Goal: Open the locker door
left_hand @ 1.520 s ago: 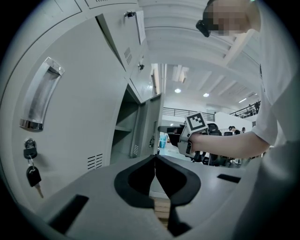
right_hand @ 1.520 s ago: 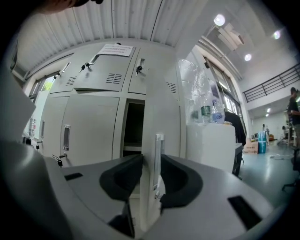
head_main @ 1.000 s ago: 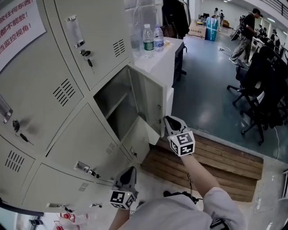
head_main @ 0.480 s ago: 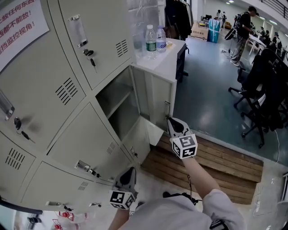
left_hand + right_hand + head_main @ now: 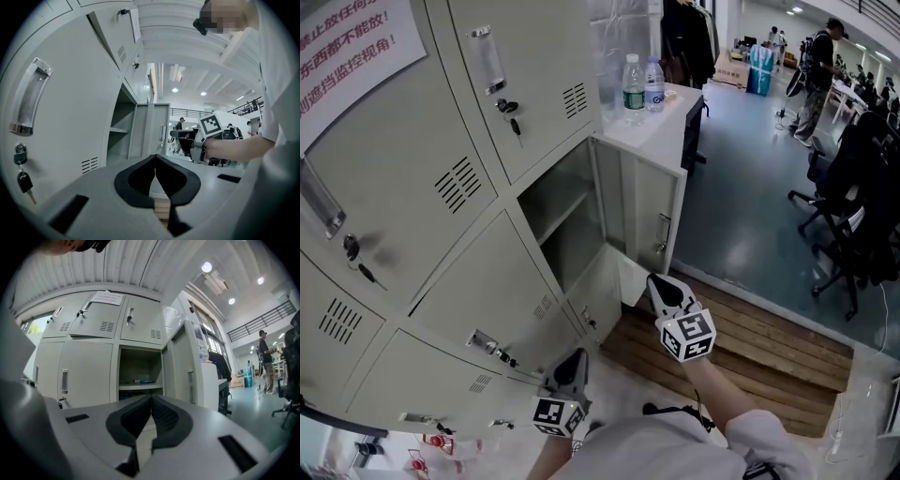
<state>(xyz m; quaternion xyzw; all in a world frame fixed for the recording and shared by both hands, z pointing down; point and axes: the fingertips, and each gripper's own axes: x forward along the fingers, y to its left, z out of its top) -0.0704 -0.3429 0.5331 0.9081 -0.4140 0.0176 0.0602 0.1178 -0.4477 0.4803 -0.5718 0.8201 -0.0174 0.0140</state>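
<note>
Bright overhead ceiling lights; gripper views bend strongly, edges vignetted black.
</note>
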